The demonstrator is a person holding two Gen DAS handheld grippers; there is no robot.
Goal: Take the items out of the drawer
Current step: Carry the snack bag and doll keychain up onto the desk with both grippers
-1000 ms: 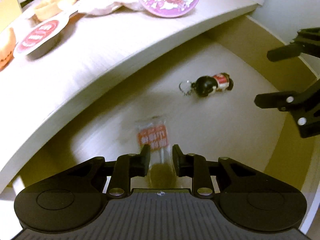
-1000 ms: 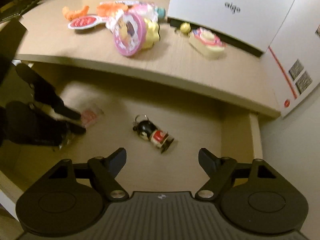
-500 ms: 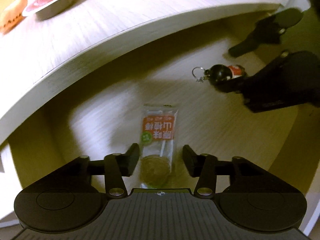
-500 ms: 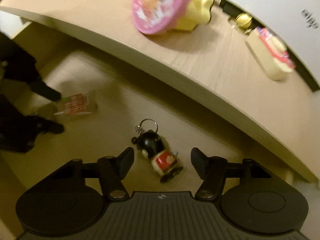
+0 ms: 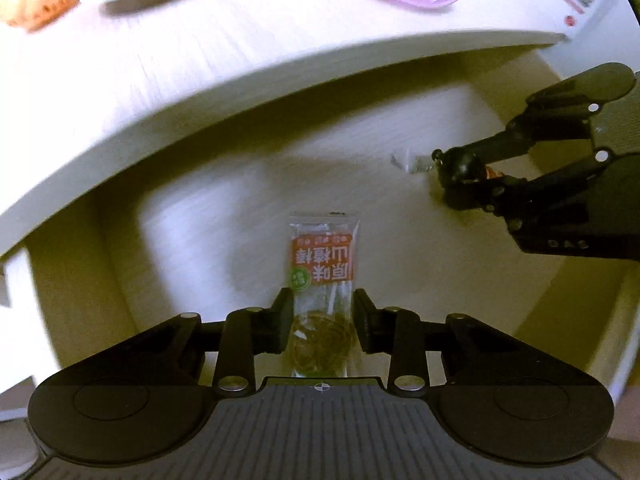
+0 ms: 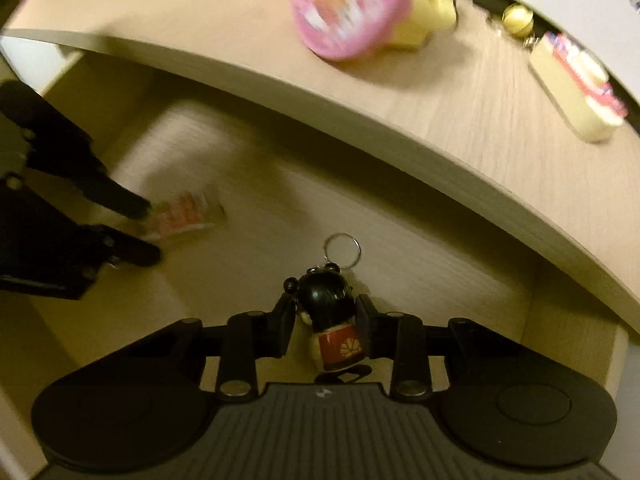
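Both items remain inside the drawer, so nothing has been lifted out yet; the pick-up of each is under way, and the carrying-out is all still to do.

On the left, the left gripper points steeply down into the drawer with the snack packet lying flat on the drawer floor, its lower, darker end between the fingers and its red label stretching forward beyond the fingertips. The jaws are closing on it, but a thin gap seems to remain on each side of the wrapper, so it reads as not yet gripped. In the right wrist view the same packet shows far off to that gripper's left, blurred, between the left gripper's two dark fingers.

On the right, the right gripper is clenched on the doll keychain: both pads press the sides of its black head and red body, and the metal key ring sticks out ahead of the fingertips. The figure appears to be at or just above the drawer floor; which one I cannot tell.

The bench above and ahead of both grippers already carries a pink round toy and other blurred things. By my reading, what is left: finish the left grip, lift both items clear of the drawer and set them on the bench.
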